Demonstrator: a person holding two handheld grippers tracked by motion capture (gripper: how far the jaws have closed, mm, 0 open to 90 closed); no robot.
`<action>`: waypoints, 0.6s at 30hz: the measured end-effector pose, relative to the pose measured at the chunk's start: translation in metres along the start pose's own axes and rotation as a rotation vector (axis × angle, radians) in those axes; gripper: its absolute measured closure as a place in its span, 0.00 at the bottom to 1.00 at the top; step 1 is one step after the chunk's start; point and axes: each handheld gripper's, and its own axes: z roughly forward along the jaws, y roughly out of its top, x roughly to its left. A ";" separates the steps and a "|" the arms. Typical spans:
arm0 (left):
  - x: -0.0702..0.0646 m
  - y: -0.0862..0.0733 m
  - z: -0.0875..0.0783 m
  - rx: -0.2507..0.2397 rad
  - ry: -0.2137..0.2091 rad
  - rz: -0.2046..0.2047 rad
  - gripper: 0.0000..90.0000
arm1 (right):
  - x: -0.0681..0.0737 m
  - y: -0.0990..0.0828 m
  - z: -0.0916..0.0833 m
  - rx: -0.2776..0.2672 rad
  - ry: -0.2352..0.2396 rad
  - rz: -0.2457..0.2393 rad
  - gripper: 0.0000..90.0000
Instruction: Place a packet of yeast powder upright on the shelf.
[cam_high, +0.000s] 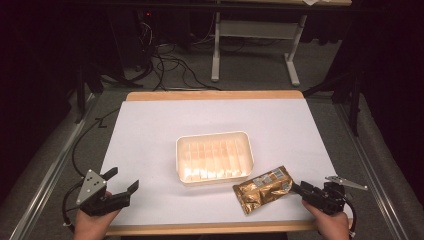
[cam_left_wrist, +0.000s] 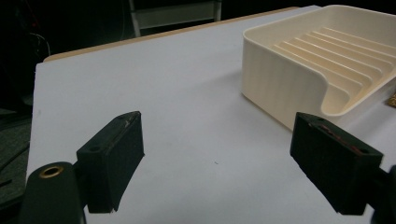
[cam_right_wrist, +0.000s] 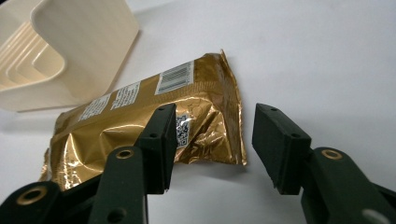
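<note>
A crumpled gold foil packet (cam_high: 262, 189) with white labels lies flat on the white table, just in front of the right corner of a ribbed cream tray (cam_high: 214, 141). My right gripper (cam_high: 296, 188) is open at the packet's right end. In the right gripper view, the packet (cam_right_wrist: 116, 126) reaches into the gap of that gripper (cam_right_wrist: 212, 142), with one jaw in front of the foil and the other clear of it. The tray (cam_right_wrist: 79, 42) stands behind. My left gripper (cam_high: 123, 179) is open near the front left, with bare table between its jaws (cam_left_wrist: 219, 123) and the tray (cam_left_wrist: 280, 84) to the right.
The white table top (cam_high: 150, 130) has a wooden rim at front and back. A white desk frame (cam_high: 216, 45) and cables (cam_high: 170, 65) stand on the floor beyond. Metal rails (cam_high: 45, 185) run along both sides of the table.
</note>
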 end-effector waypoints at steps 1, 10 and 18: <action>0.000 0.000 0.001 0.000 -0.003 0.000 0.20 | 0.000 0.000 0.000 0.000 0.000 0.000 0.54; -0.003 0.001 0.006 0.013 -0.022 0.011 0.20 | -0.006 -0.005 0.009 0.013 0.093 0.150 0.46; -0.003 0.000 0.006 0.021 -0.021 0.016 0.20 | -0.009 -0.006 0.014 0.011 0.148 0.206 0.56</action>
